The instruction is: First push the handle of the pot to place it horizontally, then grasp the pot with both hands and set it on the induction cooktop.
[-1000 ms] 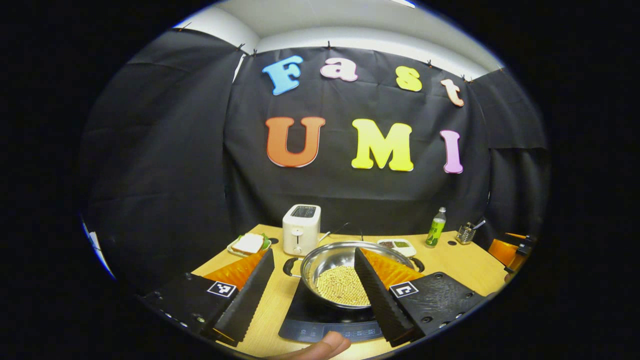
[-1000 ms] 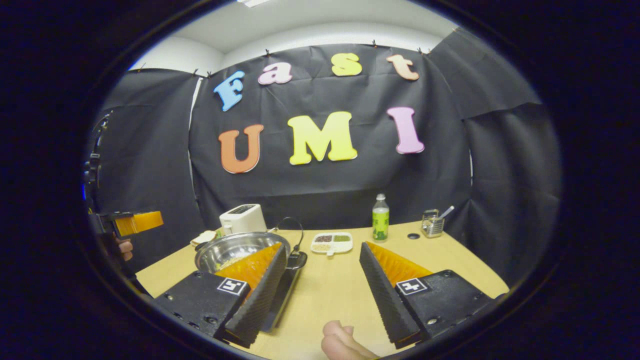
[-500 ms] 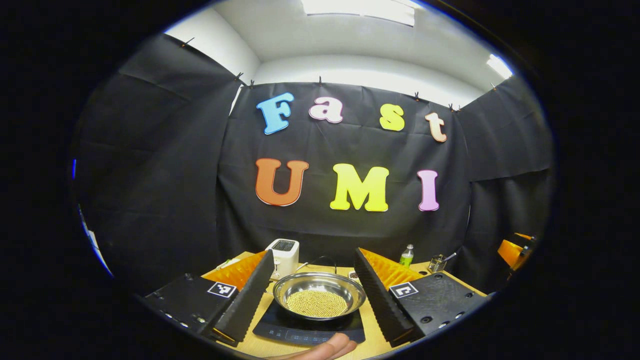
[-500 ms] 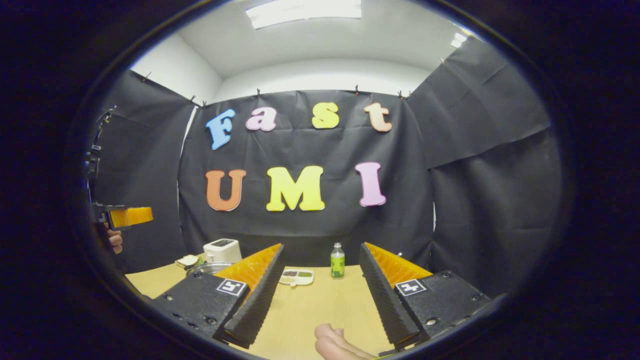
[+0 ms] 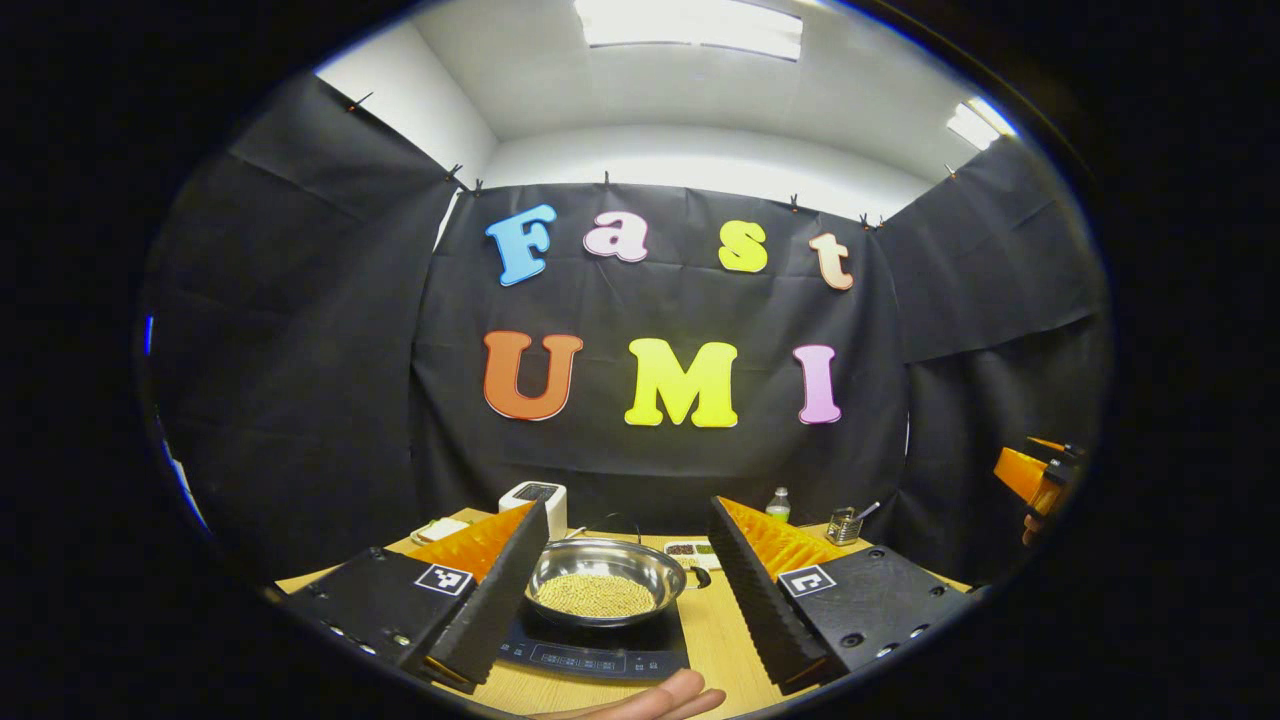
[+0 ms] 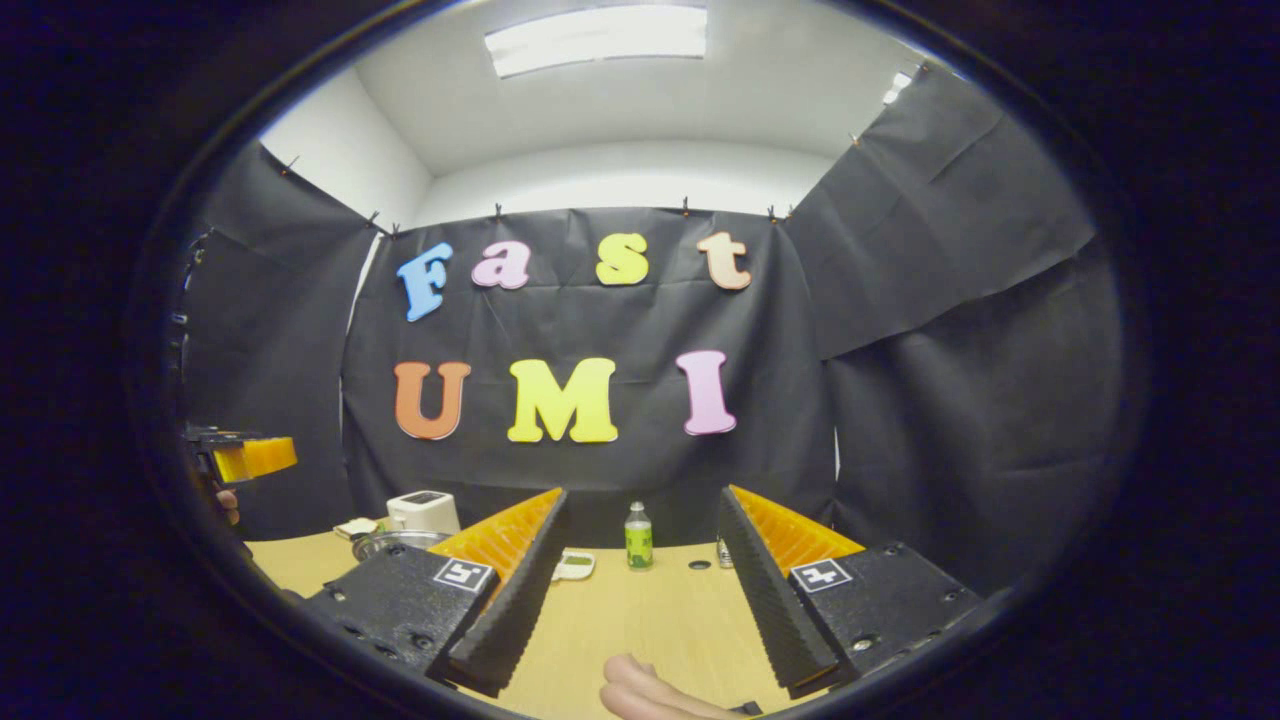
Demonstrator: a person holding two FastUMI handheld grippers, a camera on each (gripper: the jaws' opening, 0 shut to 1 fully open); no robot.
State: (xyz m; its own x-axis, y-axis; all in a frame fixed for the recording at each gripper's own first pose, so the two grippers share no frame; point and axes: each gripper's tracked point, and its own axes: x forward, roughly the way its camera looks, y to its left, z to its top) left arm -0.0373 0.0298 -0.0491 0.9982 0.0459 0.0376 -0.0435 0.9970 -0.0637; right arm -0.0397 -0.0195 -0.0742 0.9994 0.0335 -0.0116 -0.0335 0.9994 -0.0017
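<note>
Nearest, in the left gripper view: left claw (image 5: 620, 600) wide open, holding nothing, a fingertip of the hand (image 5: 650, 700) cut off at the bottom edge. Same in the right gripper view: right claw (image 6: 640, 600) spread wide and empty, above bare bench (image 6: 640, 620), with part of a hand (image 6: 650, 695) below.

Between the left fingers, a little farther: pot (image 5: 603, 580) with pale beans, resting on the induction cooktop (image 5: 600, 650), one dark handle (image 5: 698, 576) pointing to the side, about level. Compared with one second ago: pot much smaller in the left view and no longer overlapped by a finger; both claws pulled back and up, more ceiling in sight. Meaning, as a judgement: pot already placed and released, task finished or nearly so, only retreat left.

Farther back: toaster (image 5: 534, 505), small dish (image 5: 690, 550), green bottle (image 6: 638, 537), cup with utensils (image 5: 845, 525) near the black wall.

Hard to make out: second handle of the pot hidden behind the left finger; exact centring on the cooktop unclear. In the right view only a strip of the pot rim (image 6: 390, 543) beside the finger. Other claw seen merely as an edge fragment in each view
</note>
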